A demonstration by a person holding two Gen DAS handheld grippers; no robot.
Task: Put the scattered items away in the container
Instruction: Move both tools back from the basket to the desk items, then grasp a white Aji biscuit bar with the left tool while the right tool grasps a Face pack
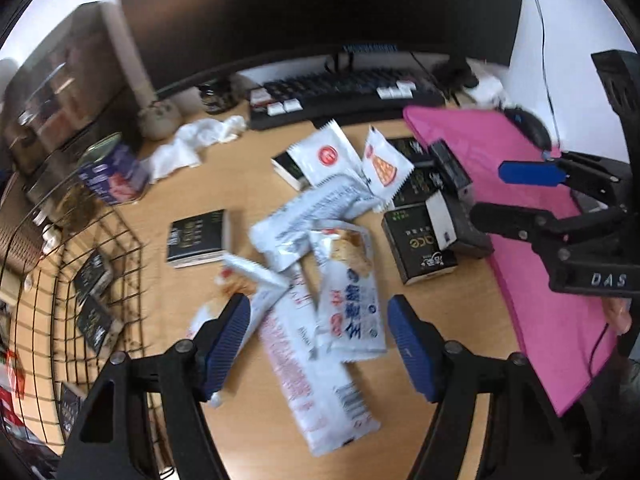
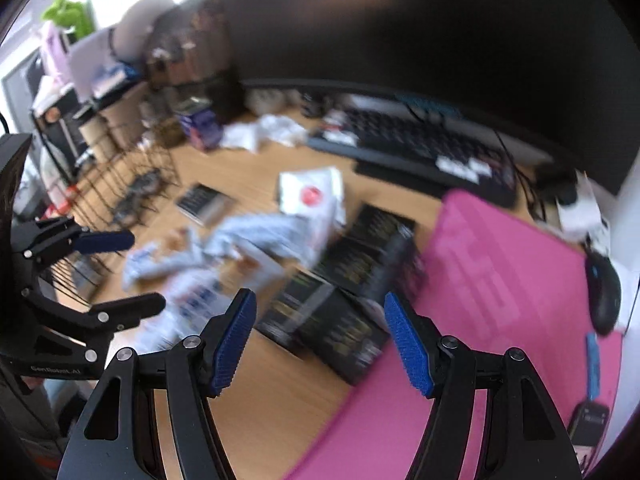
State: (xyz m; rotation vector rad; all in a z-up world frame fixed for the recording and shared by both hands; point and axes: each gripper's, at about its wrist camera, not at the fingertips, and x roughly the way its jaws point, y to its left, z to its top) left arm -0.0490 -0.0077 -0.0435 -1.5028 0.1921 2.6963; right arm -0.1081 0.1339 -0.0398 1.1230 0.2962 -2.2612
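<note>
From the left wrist view we see a light wooden desk [image 1: 224,184] backed by a large dark monitor [image 1: 320,8], with a black keyboard [image 1: 344,92] under it and a pink rectangular mat [image 1: 532,240] to the right. Scattered white and pale-blue snack packets [image 1: 320,240] lie in a loose heap at the centre, with black rectangular boxes with gold lettering [image 1: 198,238] around them. A black wire basket [image 1: 80,280] sits at the left edge of the desk, and a few more of the black boxes lie inside it. Our left gripper [image 1: 320,344] hangs above the near end of the heap with its blue pads wide apart and nothing between them touching either pad. The right gripper [image 1: 504,192] shows at the right edge over the mat, its jaws spread and empty.

The right wrist view is blurred. We make out the same desk [image 2: 256,360], the monitor [image 2: 420,20], the keyboard [image 2: 420,148] and the mat [image 2: 500,300], with a black computer mouse [image 2: 604,292] at its far right. The packets [image 2: 224,248] lie left of centre, black boxes [image 2: 340,312] just ahead of our right gripper [image 2: 320,344], which is held wide and empty above them. The wire basket [image 2: 120,184] stands far left, behind the left gripper [image 2: 124,272], also parted.
</note>
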